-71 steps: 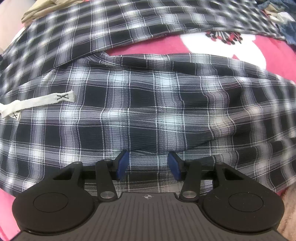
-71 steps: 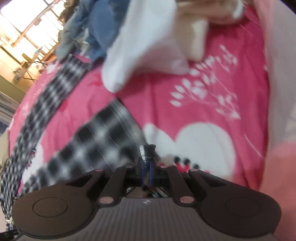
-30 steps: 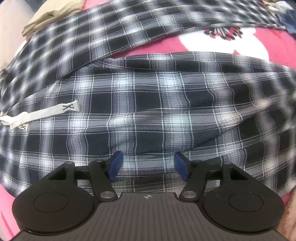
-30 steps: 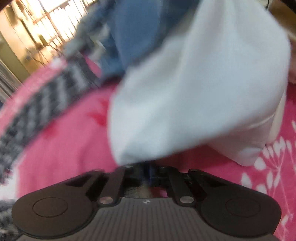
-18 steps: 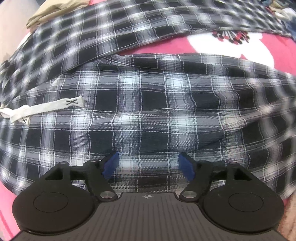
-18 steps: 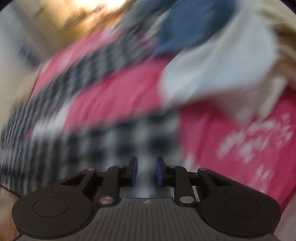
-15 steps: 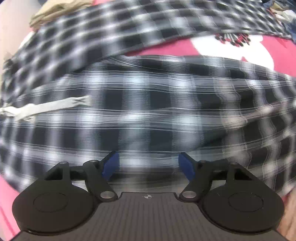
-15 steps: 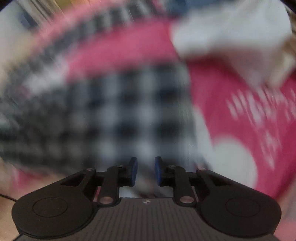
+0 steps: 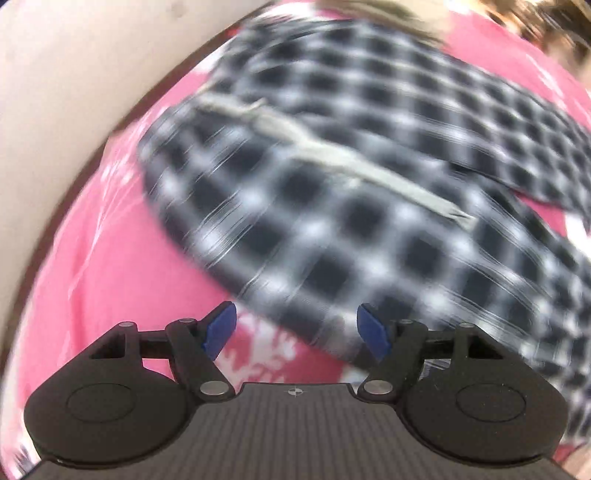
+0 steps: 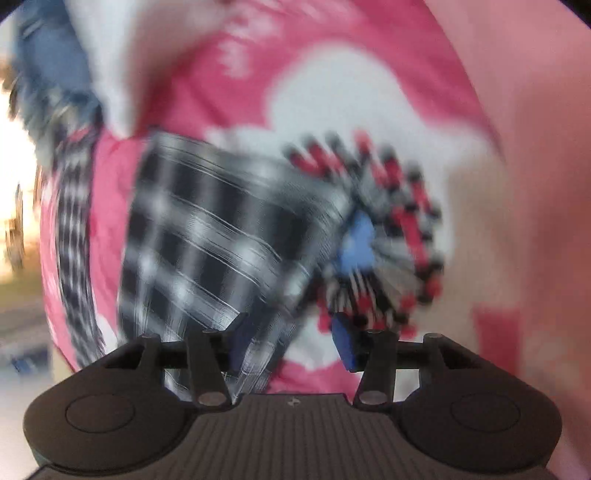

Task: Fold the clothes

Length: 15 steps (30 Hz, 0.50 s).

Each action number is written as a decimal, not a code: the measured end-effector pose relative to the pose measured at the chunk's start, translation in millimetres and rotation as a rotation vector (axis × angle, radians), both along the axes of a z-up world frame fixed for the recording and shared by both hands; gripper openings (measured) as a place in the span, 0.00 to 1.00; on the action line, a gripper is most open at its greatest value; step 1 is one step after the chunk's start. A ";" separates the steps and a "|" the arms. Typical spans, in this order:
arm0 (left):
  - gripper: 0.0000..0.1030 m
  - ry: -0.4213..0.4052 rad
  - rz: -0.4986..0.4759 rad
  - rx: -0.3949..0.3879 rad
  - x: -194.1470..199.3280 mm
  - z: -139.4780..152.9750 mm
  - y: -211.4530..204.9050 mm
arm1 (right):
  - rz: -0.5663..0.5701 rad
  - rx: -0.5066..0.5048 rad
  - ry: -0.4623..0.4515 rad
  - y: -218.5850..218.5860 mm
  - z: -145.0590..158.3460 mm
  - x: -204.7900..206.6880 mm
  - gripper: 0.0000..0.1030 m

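Note:
A black-and-white plaid garment (image 9: 351, 206) with a pale drawstring (image 9: 369, 173) lies spread on a pink patterned bedspread (image 9: 110, 266). The view is blurred by motion. My left gripper (image 9: 295, 326) is open and empty, just off the garment's near edge. In the right wrist view, a folded end of the plaid garment (image 10: 221, 236) lies ahead and to the left. My right gripper (image 10: 291, 343) is open, with plaid cloth showing by its left finger; I cannot tell whether it touches.
A blue denim garment (image 10: 51, 70) and a white cloth (image 10: 122, 62) lie at the far left of the right wrist view. A beige cloth (image 9: 388, 11) lies beyond the plaid garment. A pale wall (image 9: 74, 74) borders the bed at left.
My left gripper swung left to the garment's edge near the drawstring. My right gripper opened from shut, let go of the plaid cloth and swung down toward the folded end.

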<state>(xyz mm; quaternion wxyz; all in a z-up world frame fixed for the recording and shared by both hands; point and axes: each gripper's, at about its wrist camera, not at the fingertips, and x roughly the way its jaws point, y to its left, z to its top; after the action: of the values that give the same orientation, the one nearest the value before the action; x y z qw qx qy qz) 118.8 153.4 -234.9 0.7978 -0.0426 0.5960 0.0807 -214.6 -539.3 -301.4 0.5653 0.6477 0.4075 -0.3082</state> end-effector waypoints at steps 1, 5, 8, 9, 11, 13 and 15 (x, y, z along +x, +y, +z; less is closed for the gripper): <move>0.71 0.004 0.037 -0.019 -5.3 -2.2 8.8 | -0.013 -0.001 -0.013 3.8 -3.9 3.5 0.50; 0.70 -0.001 0.122 -0.073 -15.2 -10.6 32.3 | -0.105 0.062 -0.064 9.9 -21.8 14.9 0.47; 0.70 -0.020 0.192 -0.110 -22.5 -8.9 44.7 | -0.115 0.122 -0.017 24.7 -31.1 14.6 0.39; 0.70 -0.028 0.217 -0.125 -26.1 -9.5 46.5 | -0.123 0.136 -0.018 29.4 -32.4 13.8 0.39; 0.70 -0.047 0.270 -0.158 -30.6 -12.3 54.6 | -0.126 0.134 -0.025 31.4 -32.8 18.1 0.41; 0.70 -0.068 0.327 -0.191 -31.4 -16.9 69.6 | -0.132 0.124 -0.030 31.2 -32.8 24.4 0.36; 0.69 -0.106 0.394 -0.229 -35.0 -18.2 82.3 | -0.132 0.097 -0.019 32.4 -29.3 29.5 0.18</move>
<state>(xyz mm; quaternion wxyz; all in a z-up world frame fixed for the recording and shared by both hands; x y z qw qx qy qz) 83.7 235.7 -253.2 0.7869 -0.2523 0.5386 0.1645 -185.1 -506.9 -330.7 0.5153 0.7027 0.3731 -0.3186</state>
